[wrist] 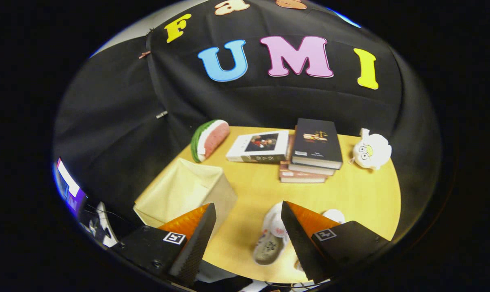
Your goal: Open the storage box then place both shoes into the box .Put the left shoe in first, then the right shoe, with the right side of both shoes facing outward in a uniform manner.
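Gripper view, left to right: the box (184, 190), cream-coloured and open-topped, sits just ahead of the left finger; the gripper (247, 227) has its fingers spread, gripping nothing; a white shoe (271, 239) lies between them, hard by the right finger, sole showing, long axis running roughly along the fingers; a second shoe (333, 215) peeks out beyond that finger.
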`<move>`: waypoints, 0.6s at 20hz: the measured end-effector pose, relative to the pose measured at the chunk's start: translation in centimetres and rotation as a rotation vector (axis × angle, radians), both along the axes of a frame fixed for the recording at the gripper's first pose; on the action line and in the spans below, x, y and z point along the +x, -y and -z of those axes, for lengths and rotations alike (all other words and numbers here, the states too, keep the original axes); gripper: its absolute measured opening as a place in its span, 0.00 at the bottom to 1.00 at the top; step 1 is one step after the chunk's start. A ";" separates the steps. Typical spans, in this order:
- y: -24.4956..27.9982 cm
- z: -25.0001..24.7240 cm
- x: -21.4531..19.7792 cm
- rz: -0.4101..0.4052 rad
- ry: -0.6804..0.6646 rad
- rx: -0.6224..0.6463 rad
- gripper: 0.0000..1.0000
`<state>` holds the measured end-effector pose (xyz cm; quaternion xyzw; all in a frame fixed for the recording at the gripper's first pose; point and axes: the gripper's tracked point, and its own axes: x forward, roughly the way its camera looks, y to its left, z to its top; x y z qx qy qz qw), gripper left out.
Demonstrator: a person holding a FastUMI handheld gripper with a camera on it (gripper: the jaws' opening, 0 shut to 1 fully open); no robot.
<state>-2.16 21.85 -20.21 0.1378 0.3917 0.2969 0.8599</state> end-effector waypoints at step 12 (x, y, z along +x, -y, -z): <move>1.0 16.8 -4.5 -0.022 -0.145 -0.249 0.90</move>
